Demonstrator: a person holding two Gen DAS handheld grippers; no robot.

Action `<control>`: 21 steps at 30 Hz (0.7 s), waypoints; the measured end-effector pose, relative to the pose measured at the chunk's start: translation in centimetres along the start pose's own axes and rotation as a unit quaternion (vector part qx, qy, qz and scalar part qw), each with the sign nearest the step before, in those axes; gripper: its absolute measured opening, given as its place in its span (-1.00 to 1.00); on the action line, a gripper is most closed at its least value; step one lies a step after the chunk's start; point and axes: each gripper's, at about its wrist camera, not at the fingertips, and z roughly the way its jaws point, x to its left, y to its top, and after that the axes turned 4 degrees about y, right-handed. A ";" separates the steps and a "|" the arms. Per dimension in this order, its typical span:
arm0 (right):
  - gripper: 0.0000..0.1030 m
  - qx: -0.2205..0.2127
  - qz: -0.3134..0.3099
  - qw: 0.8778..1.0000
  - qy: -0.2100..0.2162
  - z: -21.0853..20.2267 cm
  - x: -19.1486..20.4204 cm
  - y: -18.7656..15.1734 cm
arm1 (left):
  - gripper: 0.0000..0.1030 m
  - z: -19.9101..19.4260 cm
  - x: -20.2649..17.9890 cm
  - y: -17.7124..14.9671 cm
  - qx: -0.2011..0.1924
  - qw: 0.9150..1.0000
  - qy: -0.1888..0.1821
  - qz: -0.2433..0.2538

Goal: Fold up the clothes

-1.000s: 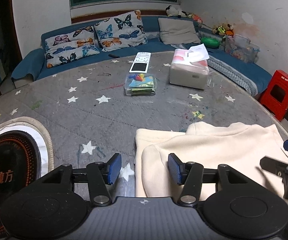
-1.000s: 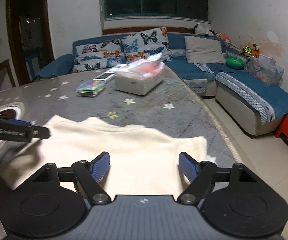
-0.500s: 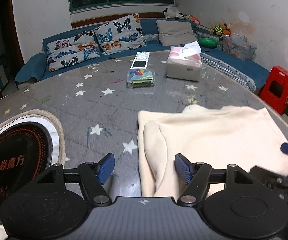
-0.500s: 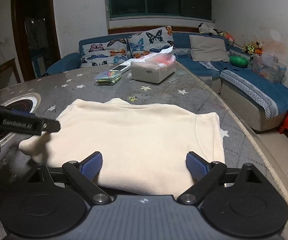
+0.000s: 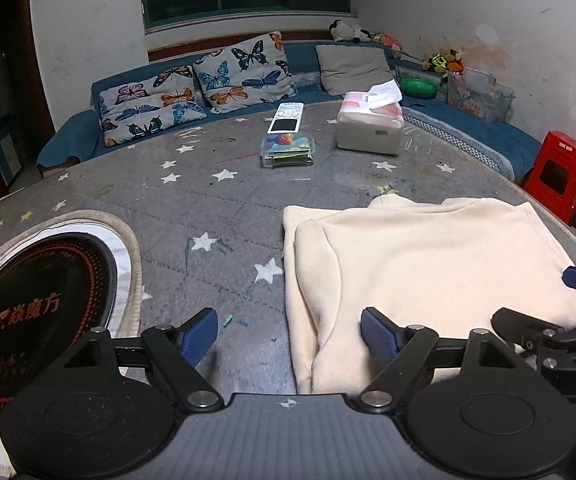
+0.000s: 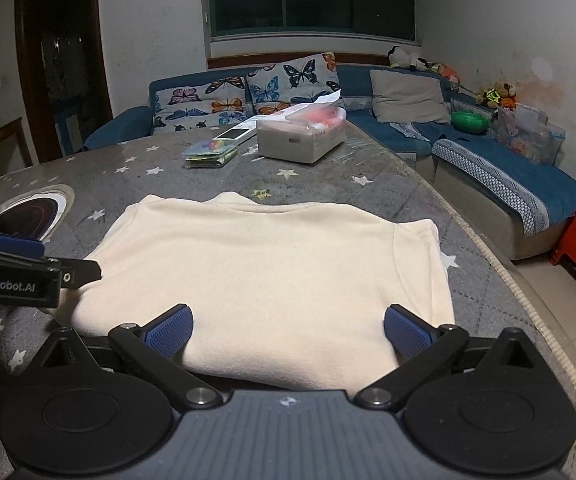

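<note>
A cream sweater (image 5: pixel 420 268) lies folded on the grey star-patterned table (image 5: pixel 208 204); it also shows in the right wrist view (image 6: pixel 264 272). My left gripper (image 5: pixel 290 334) is open and empty, hovering at the sweater's near left corner, one finger over bare table and one over the cloth. My right gripper (image 6: pixel 288 330) is open and empty, its fingers wide apart over the sweater's near edge. The right gripper shows at the right edge of the left wrist view (image 5: pixel 568 312), and the left gripper at the left edge of the right wrist view (image 6: pixel 28 268).
A tissue box (image 5: pixel 370 128), a clear plastic box (image 5: pixel 288 150) and a remote (image 5: pixel 286 118) lie at the far side of the table. A round black cooktop (image 5: pixel 36 308) is set into the table at left. A blue sofa (image 5: pixel 208 92) and red stool (image 5: pixel 556 176) stand beyond.
Both grippers have pulled back toward me and opened wider. More of the sweater shows, and it lies flatter on the table.
</note>
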 end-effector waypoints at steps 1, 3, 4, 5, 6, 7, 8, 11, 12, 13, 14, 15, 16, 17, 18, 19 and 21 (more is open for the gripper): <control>1.00 -0.001 0.000 1.000 -0.001 0.0 0.0 0.0 | 0.60 -0.2 0.0 -0.1 -0.003 1.000 0.000 0.001; 1.00 -0.002 0.001 1.000 -0.002 -0.1 0.1 0.0 | 0.72 -0.6 0.0 -0.3 -0.008 1.000 -0.001 0.004; 1.00 -0.003 0.000 1.000 -0.003 -0.2 0.1 0.0 | 0.76 -0.9 0.0 -0.4 -0.010 1.000 -0.002 0.006; 1.00 -0.004 0.000 1.000 -0.004 -0.2 0.2 0.0 | 0.87 -1.1 0.1 -0.5 -0.011 1.000 -0.006 0.008; 1.00 -0.005 0.001 1.000 -0.005 -0.3 0.2 0.0 | 0.93 -1.3 0.1 -0.6 -0.012 1.000 -0.010 0.010; 1.00 -0.007 0.001 1.000 -0.006 -0.5 0.2 0.0 | 0.93 -1.5 0.0 -0.8 -0.014 1.000 -0.011 0.013; 1.00 -0.008 0.002 1.000 -0.008 -0.6 0.3 0.0 | 0.93 -1.7 0.0 -1.0 -0.016 1.000 -0.013 0.017; 1.00 -0.011 0.002 1.000 -0.013 -1.3 0.6 -0.1 | 0.99 -2.2 -0.3 -1.5 -0.022 0.999 -0.012 0.027; 1.00 -0.012 0.001 1.000 -0.014 -1.5 0.8 -0.2 | 0.99 -2.4 -0.3 -1.6 -0.022 0.999 -0.015 0.027; 1.00 -0.013 0.000 1.000 -0.016 -1.8 0.9 -0.3 | 0.99 -2.6 -0.3 -1.7 -0.023 0.999 -0.017 0.027; 1.00 -0.015 0.000 1.000 -0.017 -2.1 1.0 -0.4 | 0.99 -2.8 -0.2 -1.8 -0.024 0.999 -0.018 0.025; 1.00 -0.017 0.000 1.000 -0.018 -2.3 1.2 -0.5 | 1.00 -3.0 -0.1 -1.9 -0.025 0.999 -0.019 0.023; 1.00 -0.018 0.000 1.000 -0.018 -2.6 1.3 -0.6 | 1.00 -3.2 0.0 -2.1 -0.025 0.999 -0.020 0.021; 1.00 -0.020 0.001 1.000 -0.018 -2.9 1.4 -0.7 | 1.00 -3.4 0.1 -2.2 -0.026 0.999 -0.021 0.020; 1.00 -0.021 0.003 1.000 -0.018 -3.3 1.5 -0.9 | 1.00 -3.6 0.2 -2.4 -0.025 0.999 -0.021 0.018; 1.00 -0.023 0.003 1.000 -0.018 -3.5 1.7 -1.0 | 1.00 -3.7 0.4 -2.5 -0.025 0.999 -0.022 0.017; 1.00 -0.026 0.004 0.999 -0.019 -4.0 2.0 -1.3 | 1.00 -4.1 0.6 -2.9 -0.024 0.999 -0.023 0.014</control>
